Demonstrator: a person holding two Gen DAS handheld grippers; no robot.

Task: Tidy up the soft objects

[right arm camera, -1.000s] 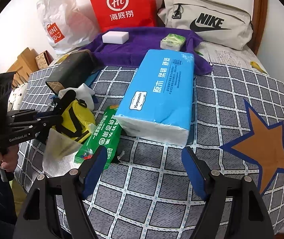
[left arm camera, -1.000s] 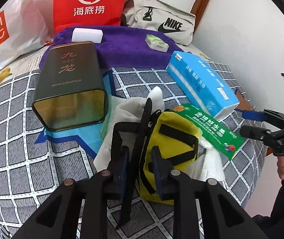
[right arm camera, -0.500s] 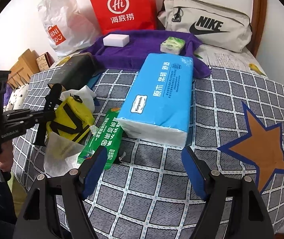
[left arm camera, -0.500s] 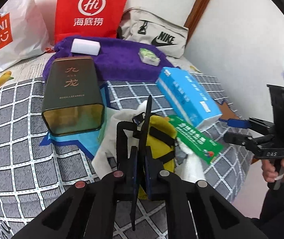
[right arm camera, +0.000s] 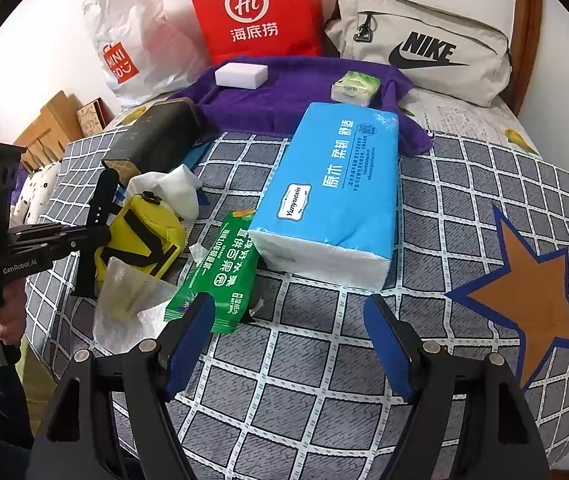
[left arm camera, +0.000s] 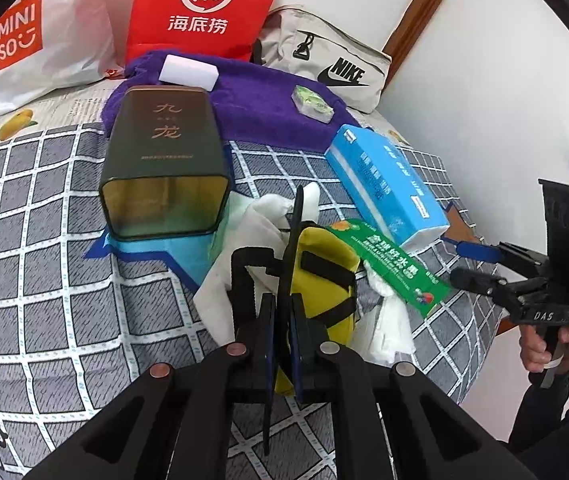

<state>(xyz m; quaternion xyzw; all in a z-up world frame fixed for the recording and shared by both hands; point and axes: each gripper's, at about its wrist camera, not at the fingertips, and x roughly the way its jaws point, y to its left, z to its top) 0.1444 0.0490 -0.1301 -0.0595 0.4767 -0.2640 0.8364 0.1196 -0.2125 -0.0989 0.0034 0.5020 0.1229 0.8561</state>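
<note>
A small yellow pouch [left arm camera: 324, 264] with black straps lies on white cloths [left arm camera: 244, 240] on the bed; it also shows in the right wrist view [right arm camera: 148, 236]. My left gripper [left arm camera: 282, 332] is shut on the pouch's black strap [left arm camera: 290, 248], which stands up between the pads. A green wipes packet [right arm camera: 220, 276] lies beside the pouch, and a blue tissue pack [right arm camera: 332, 196] lies behind it. My right gripper [right arm camera: 288, 344] is open and empty, low over the quilt in front of the tissue pack. A purple towel [right arm camera: 296, 96] at the back carries a white sponge [right arm camera: 240, 75] and a small green tissue packet [right arm camera: 354, 87].
A dark tea tin [left arm camera: 164, 164] lies on its side left of the pouch. A red Hi bag [right arm camera: 252, 8], a white Miniso bag [right arm camera: 132, 56] and a grey Nike bag [right arm camera: 424, 44] lean on the back wall. The bed's edge drops off at my left.
My left gripper closed from open onto the black strap and has lifted it upright. The right gripper has barely moved.
</note>
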